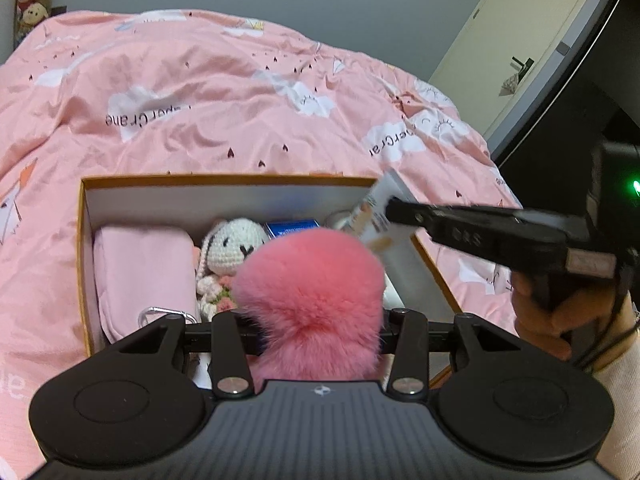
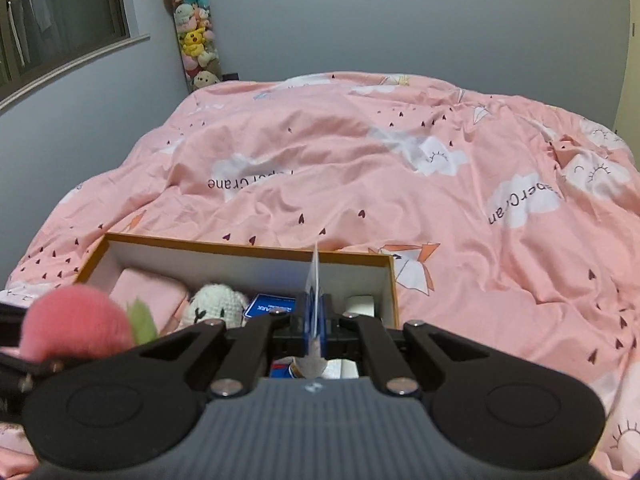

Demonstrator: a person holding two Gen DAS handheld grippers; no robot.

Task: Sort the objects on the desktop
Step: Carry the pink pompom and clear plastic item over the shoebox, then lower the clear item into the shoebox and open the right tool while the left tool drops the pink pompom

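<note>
An orange-rimmed cardboard box lies on the pink bed; it also shows in the right wrist view. Inside it are a pink pouch, a white crocheted bunny and a blue card box. My left gripper is shut on a fluffy pink pompom above the box's near side. My right gripper is shut on a thin white and blue packet, held edge-on over the box's right part. The right gripper also shows in the left wrist view, holding the packet.
The pink duvet with cloud prints covers the bed all around the box. A column of plush toys stands in the far corner. A door and dark furniture stand to the right.
</note>
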